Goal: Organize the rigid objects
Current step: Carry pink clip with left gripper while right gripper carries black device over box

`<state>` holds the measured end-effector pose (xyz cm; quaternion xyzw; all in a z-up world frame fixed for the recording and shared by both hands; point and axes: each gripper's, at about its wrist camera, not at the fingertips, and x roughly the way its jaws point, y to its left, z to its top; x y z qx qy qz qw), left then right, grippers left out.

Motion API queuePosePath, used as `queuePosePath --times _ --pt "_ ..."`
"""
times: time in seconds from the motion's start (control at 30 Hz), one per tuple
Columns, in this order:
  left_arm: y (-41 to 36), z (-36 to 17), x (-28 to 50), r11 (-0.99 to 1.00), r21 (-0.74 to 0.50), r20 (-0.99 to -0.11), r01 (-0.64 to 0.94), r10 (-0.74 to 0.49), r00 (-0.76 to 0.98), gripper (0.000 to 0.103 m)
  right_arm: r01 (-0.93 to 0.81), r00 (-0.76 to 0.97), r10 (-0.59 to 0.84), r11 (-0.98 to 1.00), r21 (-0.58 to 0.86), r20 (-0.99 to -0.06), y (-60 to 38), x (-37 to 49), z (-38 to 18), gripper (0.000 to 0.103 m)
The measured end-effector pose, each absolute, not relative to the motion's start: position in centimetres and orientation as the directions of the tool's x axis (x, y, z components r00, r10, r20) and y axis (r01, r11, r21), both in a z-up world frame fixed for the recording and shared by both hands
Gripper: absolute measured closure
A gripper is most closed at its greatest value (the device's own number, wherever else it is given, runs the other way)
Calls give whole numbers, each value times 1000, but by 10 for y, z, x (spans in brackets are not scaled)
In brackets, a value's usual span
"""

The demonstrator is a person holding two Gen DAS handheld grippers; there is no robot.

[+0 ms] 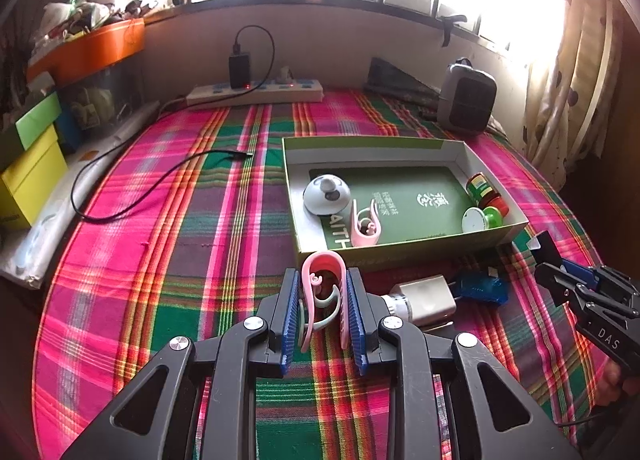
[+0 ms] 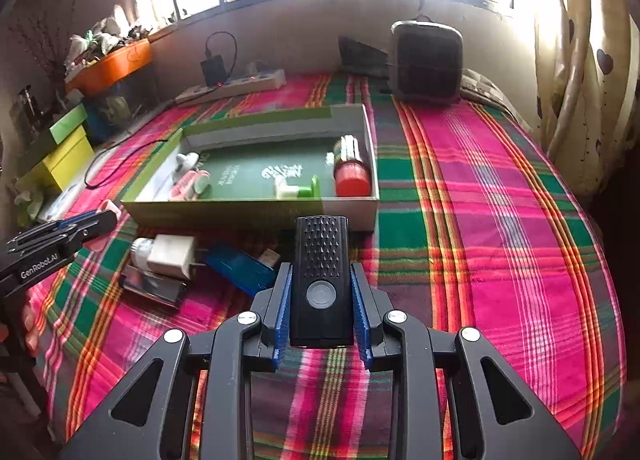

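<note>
**A:** What have I got in each hand?

**B:** My left gripper (image 1: 323, 292) is clenched on a pink clip (image 1: 324, 280), its blue pads (image 1: 291, 312) pressing both sides, with the clip's loop sticking out past the fingertips toward the box (image 1: 404, 250). My right gripper (image 2: 320, 292) grasps a black remote (image 2: 321, 280) upright between its pads, round button facing the camera.

**A:** Where are they against the box?

**B:** Both hang over the plaid cloth (image 2: 480, 220), just in front of the box's near wall. The remote's top edge lines up with that wall in the right view; I cannot tell whether it touches.

**A:** What's in the box?

**B:** A green book (image 1: 400, 204) lies flat on the bottom. On it rest a grey dome (image 1: 326, 194) at the left, a second pink clip (image 1: 364, 226) beside it, a red-capped jar (image 1: 486, 192) on its side at the right wall, and a white-and-green piece (image 1: 482, 219) near that corner.

**A:** Anything outside it?

**B:** A white charger (image 1: 424, 298) and a blue stick (image 1: 482, 288) lie touching on the cloth between my grippers, near the front wall. In the right view a dark flat item (image 2: 154, 286) lies just under the charger.
</note>
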<state>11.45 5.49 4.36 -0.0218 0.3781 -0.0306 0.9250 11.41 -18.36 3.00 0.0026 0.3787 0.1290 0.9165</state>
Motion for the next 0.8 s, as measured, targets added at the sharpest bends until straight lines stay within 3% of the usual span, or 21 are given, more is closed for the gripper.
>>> queuePosePath --times 0.8 --pt "52 60 162 991 -100 -692 93 -136 709 81 -363 648 331 926 104 -686 -146 164 59 75"
